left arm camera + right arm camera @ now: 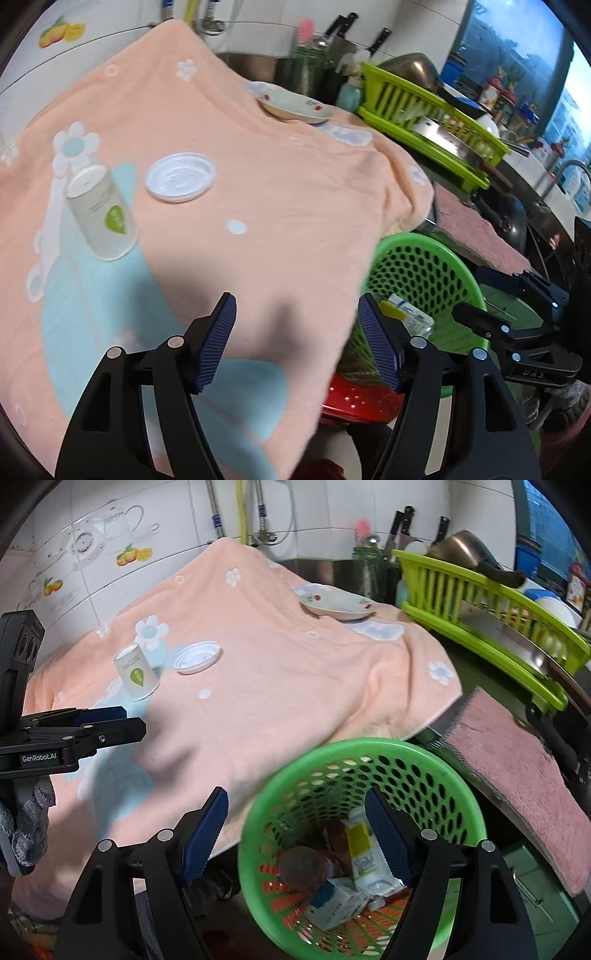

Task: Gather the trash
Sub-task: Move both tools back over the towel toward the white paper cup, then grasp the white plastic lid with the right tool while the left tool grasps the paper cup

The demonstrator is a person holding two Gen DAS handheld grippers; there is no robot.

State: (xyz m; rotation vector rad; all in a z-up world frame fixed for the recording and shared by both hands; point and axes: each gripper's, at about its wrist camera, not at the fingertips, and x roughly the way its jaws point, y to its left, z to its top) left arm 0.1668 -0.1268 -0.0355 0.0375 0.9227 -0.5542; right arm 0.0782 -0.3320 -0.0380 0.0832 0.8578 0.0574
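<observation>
One paper cup [136, 676] and one plastic lid [197, 657] are seen mid-towel [258, 686]; both the left gripper [297, 341] and the right gripper [297, 834] are held with fingers apart, empty.

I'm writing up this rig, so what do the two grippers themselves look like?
Both match: black angular linkage arms with silver pivot pins, ending in ribbed dark-blue pads. The left gripper body reads "GenRobot.AI" in white, seen from the right wrist view; a grey knit glove shows beneath it. The right gripper shows "DAS" lettering.

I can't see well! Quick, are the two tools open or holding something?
Left tool: open, holding nothing.
Right tool: open, holding nothing, above the green basket.
</observation>
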